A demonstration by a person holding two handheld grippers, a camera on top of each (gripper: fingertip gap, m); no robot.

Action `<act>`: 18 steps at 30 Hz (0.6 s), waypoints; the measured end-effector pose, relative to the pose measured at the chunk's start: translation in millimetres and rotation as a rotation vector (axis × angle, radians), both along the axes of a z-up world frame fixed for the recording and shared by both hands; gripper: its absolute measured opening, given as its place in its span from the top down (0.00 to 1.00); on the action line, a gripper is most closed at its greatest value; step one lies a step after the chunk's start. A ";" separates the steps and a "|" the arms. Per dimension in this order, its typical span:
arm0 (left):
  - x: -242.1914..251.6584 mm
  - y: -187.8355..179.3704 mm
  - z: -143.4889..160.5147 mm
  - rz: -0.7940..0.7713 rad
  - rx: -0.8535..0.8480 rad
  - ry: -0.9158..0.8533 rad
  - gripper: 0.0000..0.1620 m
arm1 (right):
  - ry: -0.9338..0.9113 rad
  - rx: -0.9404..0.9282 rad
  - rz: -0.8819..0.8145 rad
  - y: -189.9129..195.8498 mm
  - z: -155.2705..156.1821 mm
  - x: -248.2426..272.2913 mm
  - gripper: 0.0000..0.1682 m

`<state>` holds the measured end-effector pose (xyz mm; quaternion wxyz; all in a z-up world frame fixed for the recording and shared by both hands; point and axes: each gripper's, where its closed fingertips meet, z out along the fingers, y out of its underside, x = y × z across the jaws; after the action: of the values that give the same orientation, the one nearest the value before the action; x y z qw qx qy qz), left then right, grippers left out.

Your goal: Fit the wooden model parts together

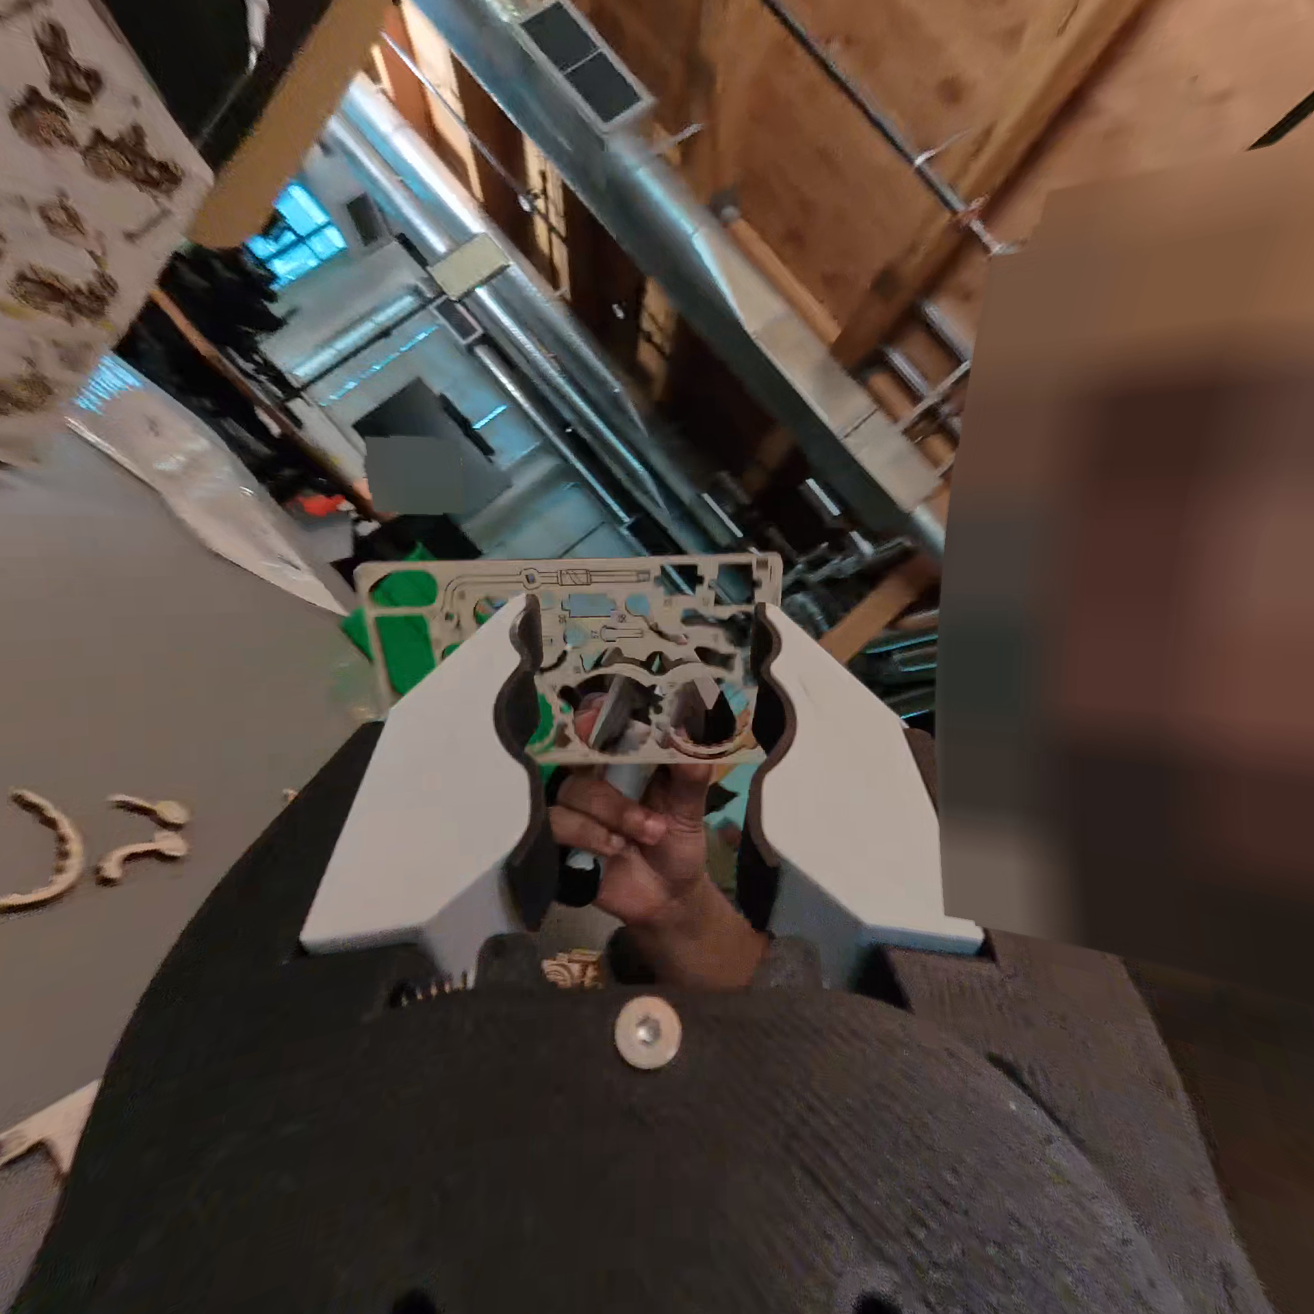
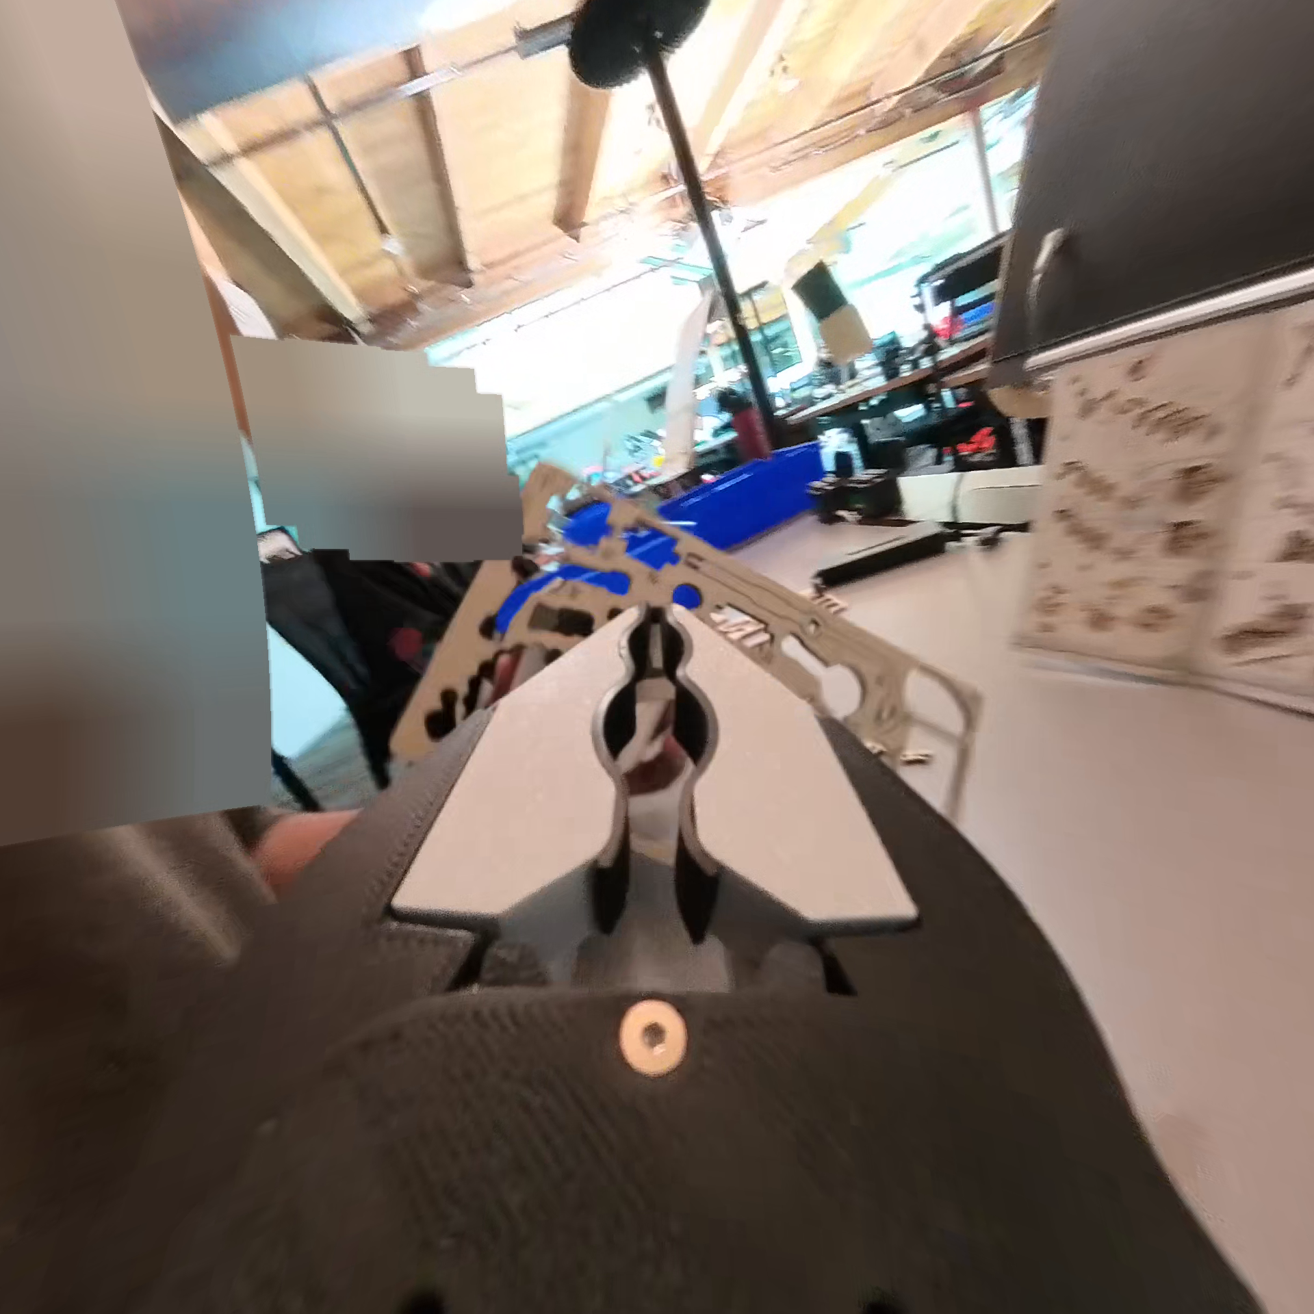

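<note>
The left hand-held gripper (image 1: 643, 682) is pinching a thin laser-cut wooden sheet (image 1: 569, 601) by its side edges, lifted well above the grey worktop (image 1: 142, 640). The right hand-held gripper (image 2: 655, 626), fingers nearly pressed together, is working at the same sheet (image 2: 768, 611), probably to free a part. Next it needs a gentle push, since the fretted ply looks brittle. Curved loose pieces (image 1: 50, 853) are lying on the worktop at the left.

The wooden sheet (image 1: 569, 590), pale thin plywood with laser-cut outlines and punched-out holes, is seen at the centre of the left wrist frame. Smooth matt white plastic forms the left claw (image 1: 643, 626) fingers (image 1: 441, 768), lined with dark pads; the body below is rough, layered black plastic with a shiny metal screw (image 1: 648, 1032). The tabletop (image 1: 142, 640) at left is matt grey.
</note>
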<state>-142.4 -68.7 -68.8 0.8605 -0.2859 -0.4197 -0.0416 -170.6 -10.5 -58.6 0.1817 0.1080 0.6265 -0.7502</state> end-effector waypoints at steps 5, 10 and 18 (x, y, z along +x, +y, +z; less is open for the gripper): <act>-2.9 25.8 -12.3 0.012 -0.253 -0.038 0.61 | 0.114 0.172 -0.151 -8.1 -28.9 -12.7 1.00; -8.6 49.0 -30.0 0.028 -0.401 -0.129 0.58 | 0.373 0.373 -0.208 -19.3 -58.1 -5.4 0.99; -18.0 30.6 -46.5 0.189 -0.486 -0.241 1.00 | 0.441 0.366 -0.192 -24.3 -58.5 7.9 0.99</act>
<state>-160.4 -38.1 -115.2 0.7107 -0.4365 -0.5413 0.1069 -162.7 -34.8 -117.1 -0.0532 0.0322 0.7625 -0.6440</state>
